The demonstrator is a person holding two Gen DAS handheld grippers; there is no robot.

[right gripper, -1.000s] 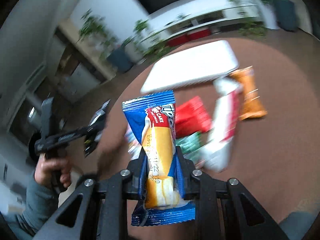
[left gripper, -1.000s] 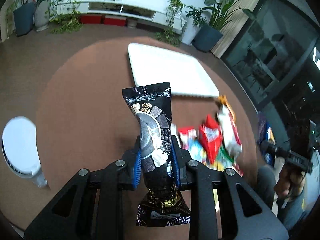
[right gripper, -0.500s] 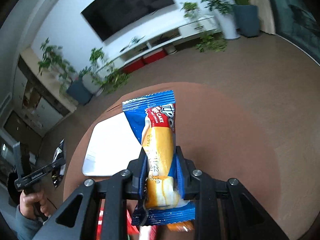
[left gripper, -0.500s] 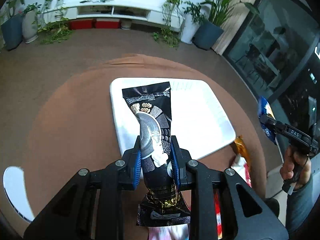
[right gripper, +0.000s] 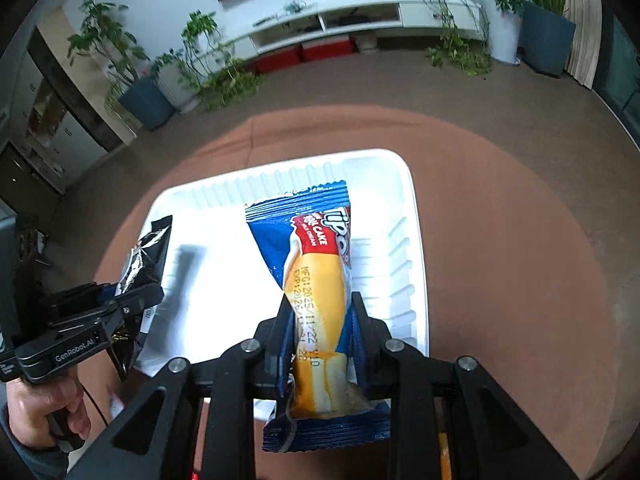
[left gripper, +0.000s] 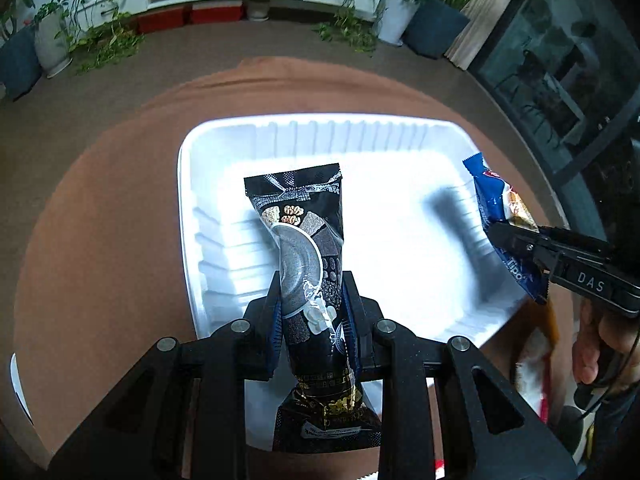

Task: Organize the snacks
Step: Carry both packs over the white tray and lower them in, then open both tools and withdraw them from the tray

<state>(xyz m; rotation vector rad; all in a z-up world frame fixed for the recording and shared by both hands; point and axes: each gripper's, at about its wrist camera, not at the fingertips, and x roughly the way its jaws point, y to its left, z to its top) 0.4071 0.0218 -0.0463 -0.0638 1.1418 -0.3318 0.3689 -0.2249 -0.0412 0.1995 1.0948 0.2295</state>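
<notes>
My left gripper (left gripper: 312,300) is shut on a black snack packet (left gripper: 308,256) and holds it over the left half of a white ribbed tray (left gripper: 320,132). My right gripper (right gripper: 320,316) is shut on a blue and yellow roll-cake packet (right gripper: 316,280) above the tray's (right gripper: 416,240) right half. In the left wrist view the right gripper (left gripper: 516,240) comes in from the right edge with the blue packet (left gripper: 492,200). In the right wrist view the left gripper (right gripper: 136,296) shows at the left with the black packet (right gripper: 144,260). The tray's floor is bare.
The tray lies on a round brown table (left gripper: 100,220). More snack packets (left gripper: 536,364) lie on the table by the tray's near right corner. A white round container (left gripper: 16,384) peeks in at the left edge. A person's hand (right gripper: 44,404) holds each gripper's handle.
Both grippers have swung away from the snack pile to above the white tray, each carrying its packet. The tray now fills the middle of both views.
</notes>
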